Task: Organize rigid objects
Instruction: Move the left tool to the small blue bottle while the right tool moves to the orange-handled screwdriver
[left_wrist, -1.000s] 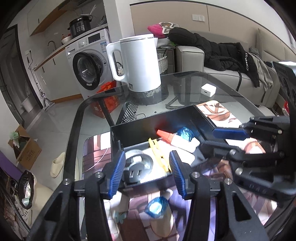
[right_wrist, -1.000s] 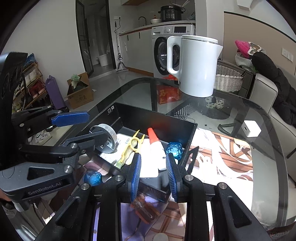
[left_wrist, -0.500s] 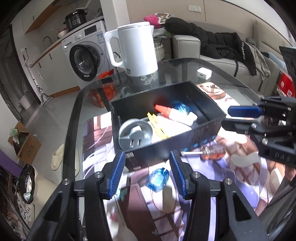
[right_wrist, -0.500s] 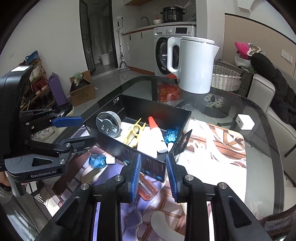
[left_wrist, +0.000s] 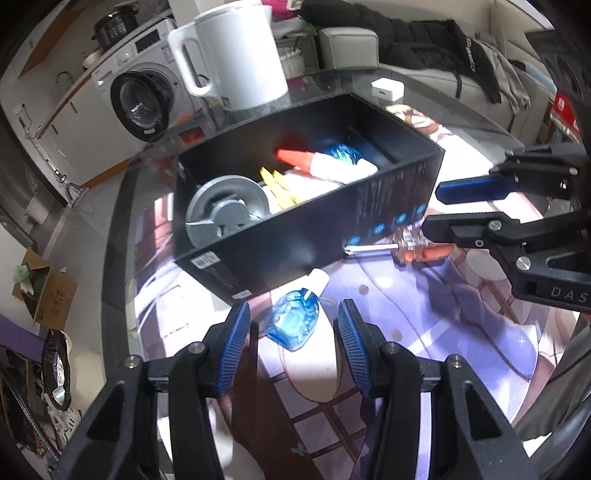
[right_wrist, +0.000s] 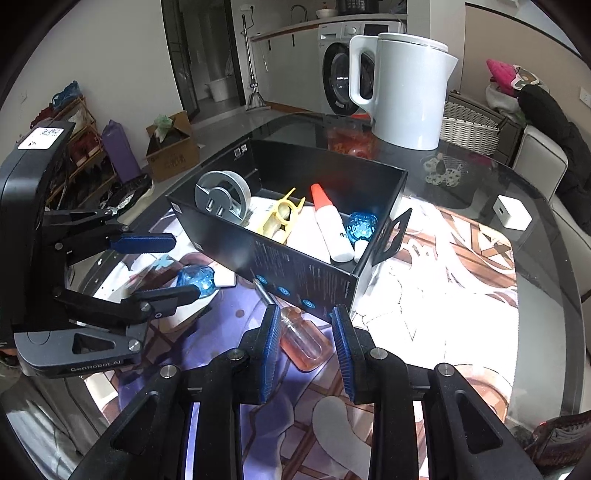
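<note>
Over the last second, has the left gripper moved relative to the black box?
Yes. The left gripper has pulled back from the black box; its fingers now flank the blue gem on the mat.

- screwdriver (left_wrist: 413, 246) handle end hidden behind right gripper (left_wrist: 439, 210) finger
- box (left_wrist: 295, 236) print blurred, unreadable
- yellow clip (left_wrist: 275, 182) mostly hidden by reel (left_wrist: 221, 212)

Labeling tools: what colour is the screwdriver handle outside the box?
Translucent orange screwdriver, metal shaft; clearest in the right wrist view, between the open right claw fingers.
</note>
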